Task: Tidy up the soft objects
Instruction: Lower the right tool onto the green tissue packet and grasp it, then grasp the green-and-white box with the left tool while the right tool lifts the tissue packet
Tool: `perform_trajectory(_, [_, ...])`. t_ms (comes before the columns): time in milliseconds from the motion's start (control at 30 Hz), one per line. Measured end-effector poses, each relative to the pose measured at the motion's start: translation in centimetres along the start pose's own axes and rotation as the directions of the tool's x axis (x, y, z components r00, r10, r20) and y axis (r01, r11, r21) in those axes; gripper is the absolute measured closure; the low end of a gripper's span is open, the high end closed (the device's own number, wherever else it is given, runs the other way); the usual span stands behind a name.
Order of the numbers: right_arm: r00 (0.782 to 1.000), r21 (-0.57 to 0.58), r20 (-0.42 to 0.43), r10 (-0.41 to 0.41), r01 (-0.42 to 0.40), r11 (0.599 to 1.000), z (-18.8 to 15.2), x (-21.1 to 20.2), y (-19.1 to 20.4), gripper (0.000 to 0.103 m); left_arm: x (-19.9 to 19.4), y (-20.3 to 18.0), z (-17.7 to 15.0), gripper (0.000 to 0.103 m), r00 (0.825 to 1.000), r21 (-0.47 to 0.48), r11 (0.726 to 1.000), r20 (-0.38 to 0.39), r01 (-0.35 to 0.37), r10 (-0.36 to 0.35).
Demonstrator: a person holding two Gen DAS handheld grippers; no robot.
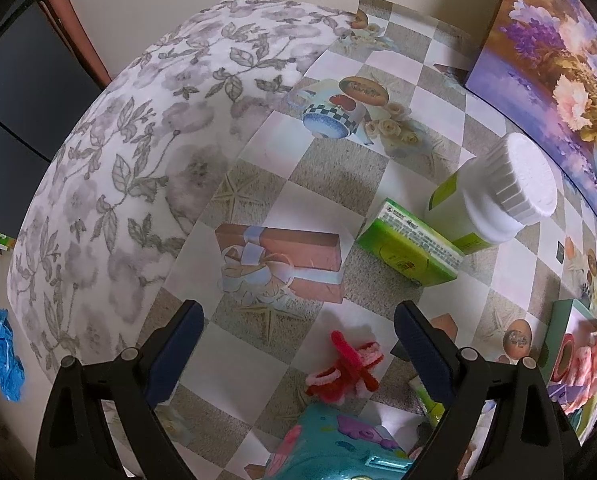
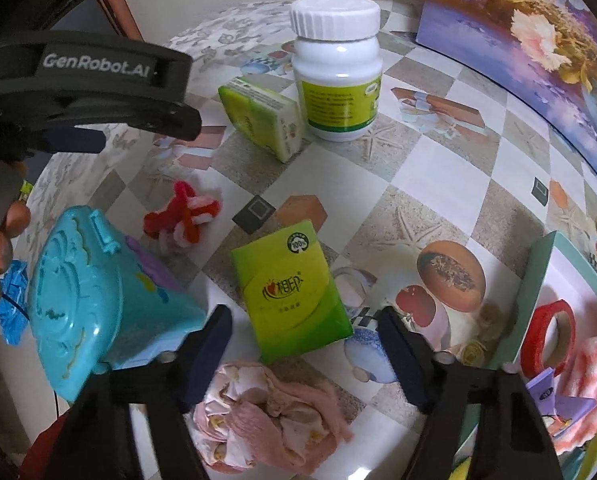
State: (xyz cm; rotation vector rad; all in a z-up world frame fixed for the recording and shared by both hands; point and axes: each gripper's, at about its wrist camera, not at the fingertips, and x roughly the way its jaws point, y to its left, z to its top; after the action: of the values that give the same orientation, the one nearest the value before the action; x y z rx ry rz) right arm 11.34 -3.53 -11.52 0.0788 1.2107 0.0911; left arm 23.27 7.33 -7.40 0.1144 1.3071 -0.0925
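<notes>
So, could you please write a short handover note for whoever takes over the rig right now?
Left tool: open, empty, hovering over the red-and-pink pipe-cleaner bundle.
Right tool: open, empty, over the near green tissue pack, with the pink cloth just below.
Second tissue pack leans by the white bottle; teal plastic case at left.
Done: the tray at right already holds a red tape roll and something fluffy and pink.
Left: cloth, tissue packs and bundle are still on the table.
</notes>
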Motion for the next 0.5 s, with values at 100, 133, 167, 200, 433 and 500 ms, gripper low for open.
perform_trajectory(100, [1.000,0.006,0.001,0.007,-0.007,1.000,0.1,0.3,-0.2,0.046,0.1,0.0,0.0,0.007,1.000,-0.001,1.000,-0.001,0.000,0.000])
perform_trajectory(133, [1.000,0.007,0.003,0.006,-0.006,1.000,0.1,0.2,-0.3,0.046,0.1,0.0,0.0,0.007,1.000,0.000,1.000,-0.001,0.000,0.000])
perform_trajectory(167, [1.000,0.010,0.005,0.003,-0.003,1.000,0.1,0.2,-0.4,0.046,0.1,0.1,0.1,0.007,1.000,0.001,1.000,-0.002,0.000,0.000])
perform_trajectory(200, [1.000,0.014,0.005,0.003,-0.003,1.000,0.2,0.5,-0.4,0.046,0.2,0.1,0.0,0.007,1.000,0.000,1.000,-0.002,0.000,0.000])
perform_trajectory(433, [1.000,0.063,0.010,-0.018,0.018,0.998,0.1,0.3,-2.7,0.046,0.5,0.1,0.0,0.007,1.000,0.000,1.000,0.000,-0.001,0.001])
perform_trajectory(500, [1.000,0.083,0.011,-0.016,0.015,0.996,0.2,0.1,-3.4,0.046,0.5,0.1,0.0,0.007,1.000,0.001,1.000,0.004,-0.002,0.002])
